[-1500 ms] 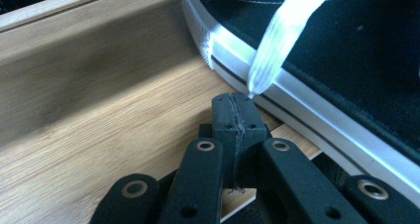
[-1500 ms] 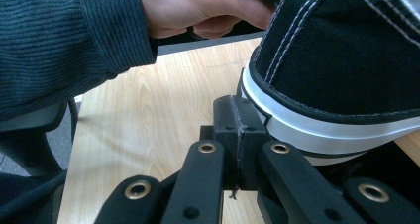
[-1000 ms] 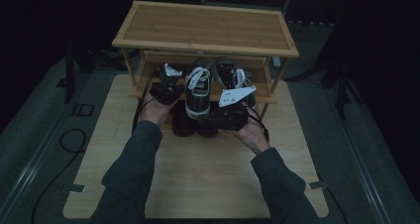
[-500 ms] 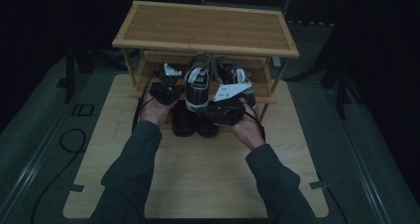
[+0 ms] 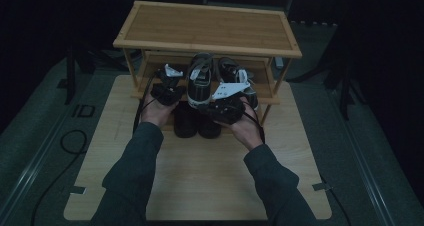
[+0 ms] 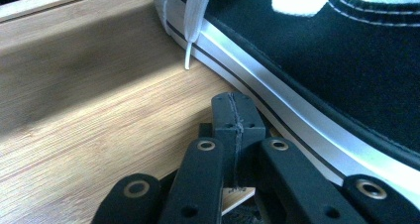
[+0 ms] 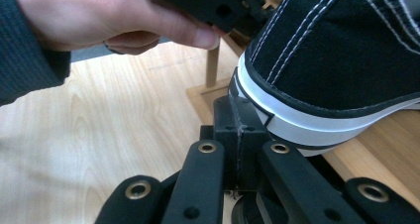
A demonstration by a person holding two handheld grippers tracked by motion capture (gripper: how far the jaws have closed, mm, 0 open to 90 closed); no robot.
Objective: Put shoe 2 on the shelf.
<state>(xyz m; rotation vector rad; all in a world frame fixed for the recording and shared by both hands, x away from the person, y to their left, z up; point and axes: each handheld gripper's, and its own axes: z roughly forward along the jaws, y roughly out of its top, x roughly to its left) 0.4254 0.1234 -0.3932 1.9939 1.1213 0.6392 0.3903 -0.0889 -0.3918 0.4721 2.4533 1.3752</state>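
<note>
A black canvas sneaker (image 5: 200, 83) with a white sole lies on the lower shelf (image 5: 267, 92) of a bamboo rack. My left gripper (image 5: 172, 83) is at the sneaker's left side. In the left gripper view its jaws (image 6: 236, 117) are shut, with nothing between them, close beside the white sole (image 6: 297, 130). A white lace (image 6: 195, 21) hangs down onto the shelf. My right gripper (image 5: 220, 106) is at the heel end. Its shut, empty jaws (image 7: 241, 117) sit against the sneaker's heel (image 7: 337, 60), at the shelf's front edge.
A second black sneaker (image 5: 235, 76) lies to the right on the same shelf. The rack's top shelf (image 5: 210, 28) is bare. Two dark objects (image 5: 196, 123) stand on the light wooden table (image 5: 200, 186) in front of the rack. A cable (image 5: 70, 141) lies at the left.
The middle sneaker has slid away from the person, further onto the lower shelf. The right hand has followed it a little; the left hand has stayed put.
</note>
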